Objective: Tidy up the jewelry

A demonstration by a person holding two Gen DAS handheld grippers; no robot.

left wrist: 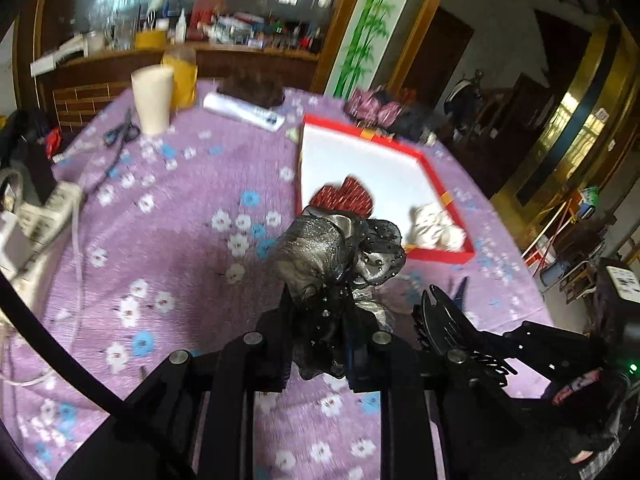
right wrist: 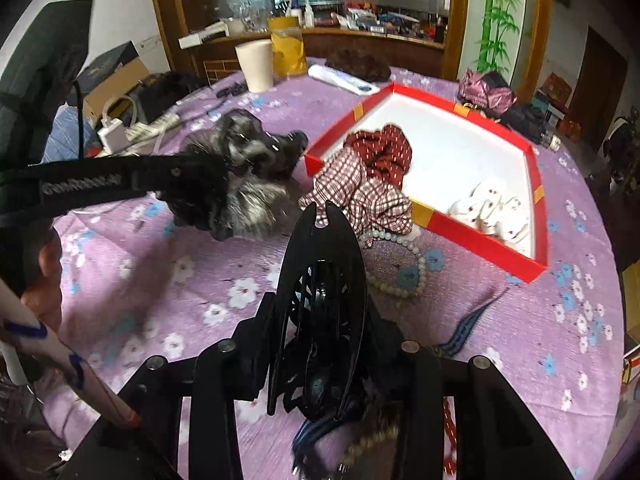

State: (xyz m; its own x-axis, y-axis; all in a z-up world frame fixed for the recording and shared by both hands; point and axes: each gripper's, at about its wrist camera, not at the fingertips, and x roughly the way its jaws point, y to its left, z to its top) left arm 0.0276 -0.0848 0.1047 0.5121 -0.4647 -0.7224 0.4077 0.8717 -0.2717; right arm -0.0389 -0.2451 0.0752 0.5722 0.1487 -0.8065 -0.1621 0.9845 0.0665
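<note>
My left gripper (left wrist: 320, 320) is shut on a black and silver mesh hair bow (left wrist: 340, 252) and holds it above the purple cloth, just short of the red-rimmed white box (left wrist: 436, 176); the bow also shows in the right wrist view (right wrist: 248, 168). My right gripper (right wrist: 324, 312) is shut on a black hair claw clip (right wrist: 324, 280), seen from the left wrist view (left wrist: 452, 328) too. In the box lie a dark red scrunchie (right wrist: 384, 152) and a white fluffy hair piece (right wrist: 492, 208). A checked scrunchie (right wrist: 360, 196) hangs over the box rim. A pale bead bracelet (right wrist: 400, 264) lies on the cloth.
A round table with a purple flowered cloth (left wrist: 160, 240). At the back stand a cream cup (left wrist: 152, 96) and a yellow jar (left wrist: 180, 76); scissors (left wrist: 120, 132) and a power strip (left wrist: 44, 212) lie at left. A blue striped hair clip (right wrist: 468, 324) lies near the right gripper.
</note>
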